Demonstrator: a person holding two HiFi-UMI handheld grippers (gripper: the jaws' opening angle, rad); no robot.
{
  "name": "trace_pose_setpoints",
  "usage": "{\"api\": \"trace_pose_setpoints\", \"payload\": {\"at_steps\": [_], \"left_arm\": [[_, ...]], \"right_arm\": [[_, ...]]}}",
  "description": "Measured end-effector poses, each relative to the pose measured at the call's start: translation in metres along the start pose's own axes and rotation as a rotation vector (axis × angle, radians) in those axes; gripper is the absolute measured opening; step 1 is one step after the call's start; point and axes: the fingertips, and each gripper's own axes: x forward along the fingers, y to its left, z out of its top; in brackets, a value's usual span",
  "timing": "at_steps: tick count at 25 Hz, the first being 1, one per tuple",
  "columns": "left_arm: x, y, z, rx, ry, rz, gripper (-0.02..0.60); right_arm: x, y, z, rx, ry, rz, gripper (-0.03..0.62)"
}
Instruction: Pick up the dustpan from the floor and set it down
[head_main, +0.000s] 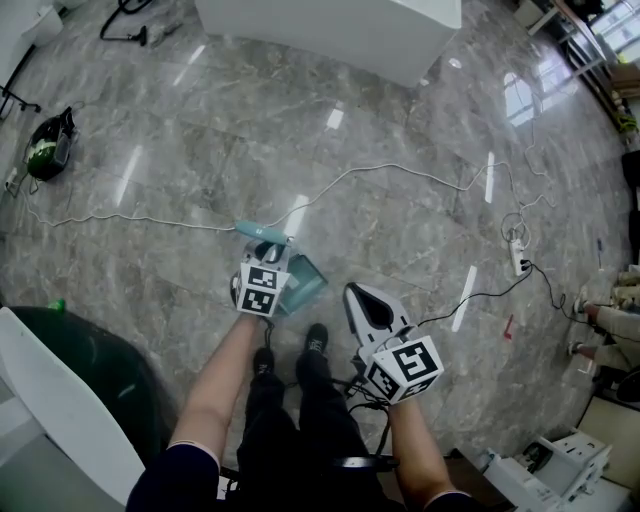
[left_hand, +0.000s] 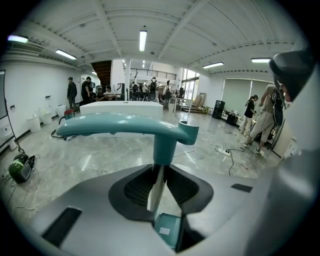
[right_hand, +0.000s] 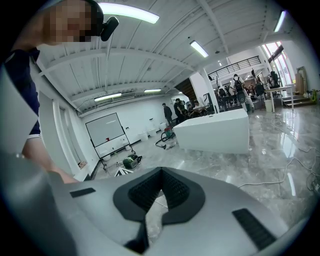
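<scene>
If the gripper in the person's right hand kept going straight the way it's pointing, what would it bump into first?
Probably the glossy grey marble floor. The right gripper tilts slightly down toward bare floor, well short of the long white counter. Depth is hard to judge.

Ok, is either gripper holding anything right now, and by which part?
The left gripper holds the dustpan, fingers clamped on the thin upright stem below its teal handle. The right gripper is shut and empty.
</scene>
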Motion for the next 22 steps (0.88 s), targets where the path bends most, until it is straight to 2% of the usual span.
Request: {"api": "trace_pose_setpoints", "payload": {"at_steps": [7,11,16,22], "left_arm": [[-0.03,-0.01,-0.002,0.013,-0.019,-0.013,0.1],[-0.062,-0.022,0.011,0.056,-0.073,-0.044,0.1],[-0.109,-0.037,0.05,0.11,-0.149,-0.074,0.1],[-0.169,-0.051,0.117,0.167,-0.241,-0.106,0.1]], "right_arm": [[-0.011,0.016,0.008,-0.009,-0.025,0.003,0.006],[-0.024,0.033,0.012,-0.018,-0.052,-0.005,0.006],[-0.045,0.055,0.028,-0.029,-0.092,-0.026,0.006],[-0.069,0.079,0.059,-0.054,-0.15,-0.047,0.006]]}}
